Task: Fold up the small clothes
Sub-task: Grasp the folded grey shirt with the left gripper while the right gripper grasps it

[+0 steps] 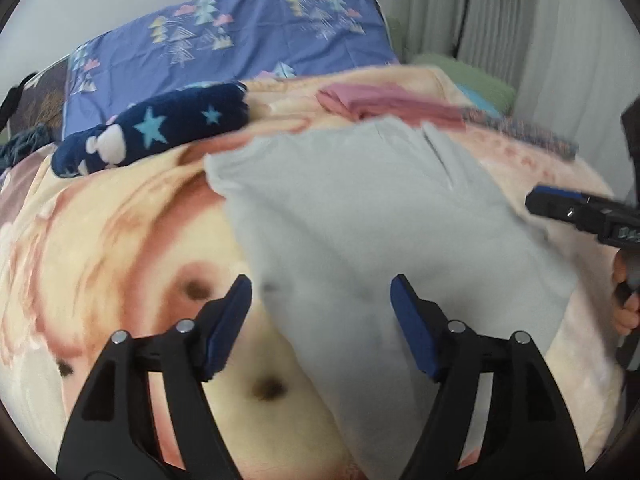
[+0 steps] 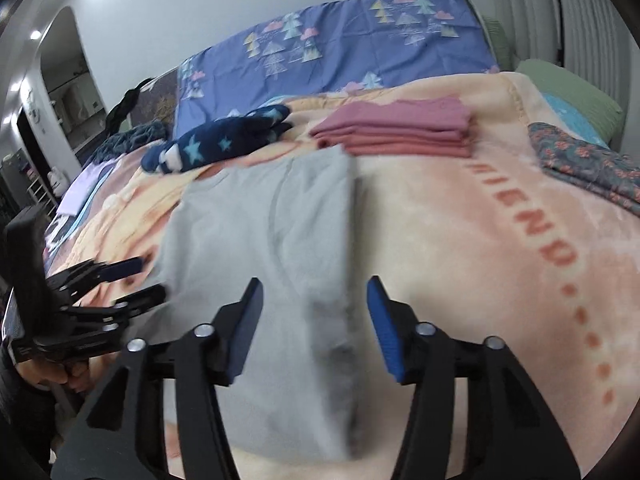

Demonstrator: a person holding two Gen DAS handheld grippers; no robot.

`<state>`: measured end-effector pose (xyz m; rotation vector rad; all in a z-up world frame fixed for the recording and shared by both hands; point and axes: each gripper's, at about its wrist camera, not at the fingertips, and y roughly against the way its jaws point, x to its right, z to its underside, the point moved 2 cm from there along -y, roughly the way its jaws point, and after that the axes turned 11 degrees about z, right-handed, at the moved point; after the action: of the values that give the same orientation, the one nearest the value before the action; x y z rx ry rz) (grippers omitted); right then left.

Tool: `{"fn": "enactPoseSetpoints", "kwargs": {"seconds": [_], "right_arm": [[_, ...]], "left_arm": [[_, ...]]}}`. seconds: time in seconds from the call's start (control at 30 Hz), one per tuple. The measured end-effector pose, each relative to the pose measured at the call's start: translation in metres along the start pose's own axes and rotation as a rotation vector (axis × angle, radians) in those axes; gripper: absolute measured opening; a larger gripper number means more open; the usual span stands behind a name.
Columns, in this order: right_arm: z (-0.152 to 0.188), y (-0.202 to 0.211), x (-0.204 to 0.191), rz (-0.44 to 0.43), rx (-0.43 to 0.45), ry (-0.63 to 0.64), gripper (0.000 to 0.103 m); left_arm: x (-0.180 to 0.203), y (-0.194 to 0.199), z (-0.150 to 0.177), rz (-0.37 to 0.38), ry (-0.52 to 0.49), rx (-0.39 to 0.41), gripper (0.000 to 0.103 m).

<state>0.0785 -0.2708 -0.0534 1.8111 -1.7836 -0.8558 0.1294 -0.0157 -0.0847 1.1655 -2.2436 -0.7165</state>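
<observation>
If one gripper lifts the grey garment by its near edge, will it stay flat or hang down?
The grey garment would probably droop: it is thin cloth, creased, lying soft on the blanket. It looks light. Its fold may fall open, since neither open gripper pins it.

The grey garment (image 1: 384,232) is smeared by motion blur in both views, so its seams and hem cannot be traced; toward six o'clock it runs behind the gripper frames and out of the picture. The blanket (image 1: 100,240) print is soft too, its lettering (image 2: 560,248) only partly readable. At three o'clock in the left wrist view the right gripper (image 1: 560,208) is cut by the edge, its second finger hidden. At nine o'clock in the right wrist view a hand (image 2: 60,376) sits mostly behind the left gripper (image 2: 136,280). The doorway (image 2: 68,92) contents are too small to tell.
</observation>
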Motion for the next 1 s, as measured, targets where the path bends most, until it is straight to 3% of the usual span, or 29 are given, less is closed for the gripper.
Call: {"fn": "enactPoseSetpoints", "kwargs": {"seconds": [0.13, 0.27, 0.4, 0.53, 0.6, 0.7, 0.87, 1.0], "right_arm": [[-0.016, -0.029, 0.022, -0.093, -0.114, -0.093, 0.055], [-0.019, -0.058, 0.021, -0.194, -0.200, -0.129, 0.055], [-0.021, -0.082, 0.018, -0.239, -0.250, -0.129, 0.055], [-0.035, -0.097, 0.017, -0.320, -0.301, -0.118, 0.054], [-0.047, -0.110, 0.017, -0.351, -0.327, -0.119, 0.049], [-0.059, -0.126, 0.016, -0.380, -0.330, -0.138, 0.041], [-0.052, -0.124, 0.011, -0.344, -0.266, -0.084, 0.036], [-0.054, -0.124, 0.010, -0.327, -0.251, -0.062, 0.032]], "left_arm": [[-0.012, -0.007, -0.006, -0.017, 0.023, -0.035, 0.074], [-0.022, -0.036, 0.005, 0.073, 0.108, -0.136, 0.074], [-0.041, -0.042, 0.005, 0.166, 0.202, -0.132, 0.075], [-0.044, -0.056, -0.008, 0.181, 0.197, -0.157, 0.076], [-0.043, -0.063, -0.018, 0.170, 0.176, -0.161, 0.076], [-0.047, -0.076, -0.030, 0.163, 0.185, -0.162, 0.076], [-0.050, -0.082, -0.029, 0.178, 0.172, -0.136, 0.070], [-0.050, -0.080, -0.031, 0.179, 0.167, -0.129, 0.060]]}}
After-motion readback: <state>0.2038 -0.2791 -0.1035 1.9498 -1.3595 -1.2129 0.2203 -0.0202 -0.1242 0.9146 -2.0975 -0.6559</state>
